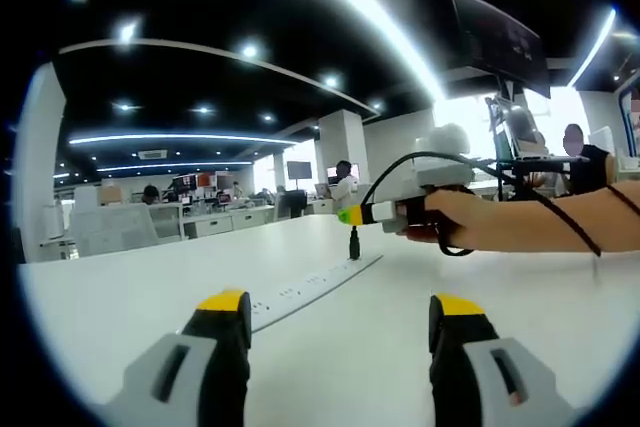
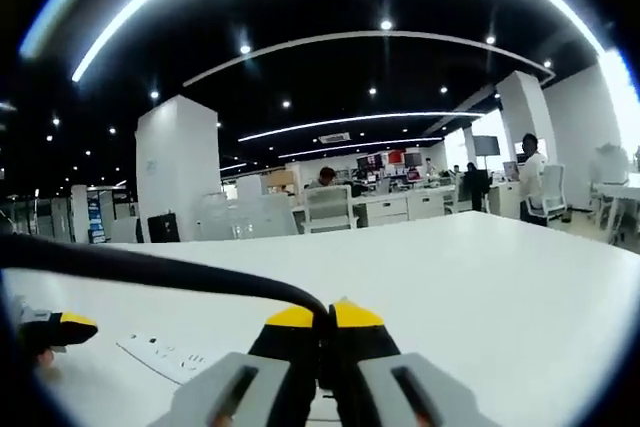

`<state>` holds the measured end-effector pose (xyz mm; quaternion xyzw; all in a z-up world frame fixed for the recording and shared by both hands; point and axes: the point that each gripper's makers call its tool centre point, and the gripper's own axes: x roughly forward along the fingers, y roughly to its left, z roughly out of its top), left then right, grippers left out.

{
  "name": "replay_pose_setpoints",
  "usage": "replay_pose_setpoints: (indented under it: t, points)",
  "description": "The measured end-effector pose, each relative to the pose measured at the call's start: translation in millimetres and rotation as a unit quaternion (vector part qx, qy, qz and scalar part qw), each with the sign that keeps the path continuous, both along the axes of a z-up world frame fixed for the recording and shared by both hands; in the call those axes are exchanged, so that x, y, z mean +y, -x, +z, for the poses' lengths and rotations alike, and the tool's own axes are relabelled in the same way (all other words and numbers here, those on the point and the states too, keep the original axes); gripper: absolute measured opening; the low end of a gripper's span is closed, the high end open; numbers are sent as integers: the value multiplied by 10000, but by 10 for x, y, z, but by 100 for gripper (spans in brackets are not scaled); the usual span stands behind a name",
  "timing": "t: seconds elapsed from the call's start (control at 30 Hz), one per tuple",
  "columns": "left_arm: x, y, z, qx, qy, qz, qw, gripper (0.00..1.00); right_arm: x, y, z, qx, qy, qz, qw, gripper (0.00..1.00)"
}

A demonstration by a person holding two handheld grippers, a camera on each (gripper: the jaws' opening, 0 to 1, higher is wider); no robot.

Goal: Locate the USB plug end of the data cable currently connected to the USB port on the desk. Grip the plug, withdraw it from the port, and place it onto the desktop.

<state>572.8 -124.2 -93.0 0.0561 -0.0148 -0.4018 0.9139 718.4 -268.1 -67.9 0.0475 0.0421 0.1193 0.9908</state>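
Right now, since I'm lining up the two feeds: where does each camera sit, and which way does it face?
Left gripper view: rides the left gripper, low over the white desk, facing the power strip and the right gripper in the person's hand; own jaws apart.
Right gripper view: rides the right gripper, looking across the desk toward the office; own jaws closed on the black cable.
Shared: desk, power strip, each other's gripper.

one power strip, one cable, two grippers
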Motion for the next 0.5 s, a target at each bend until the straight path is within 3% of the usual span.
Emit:
replay_pose_setpoints:
  t: [0.13, 0.3, 0.43, 0.5]
  points:
    - [1, -3, 0, -1, -6, 1, 10000, 73, 63, 6, -6, 0, 629, 7, 9980, 5]
    - [1, -3, 1, -4, -13, 1, 10000, 73, 49, 32, -8, -3, 340, 46, 9994, 5]
    - [2, -3, 4, -4, -10, 0, 10000, 73, 53, 32, -2, -31, 468, 115, 9988, 5]
    - [2, -2, 6, -6, -12, -3, 10000, 73, -29, 12, 6, -4, 264, 61, 9996, 5]
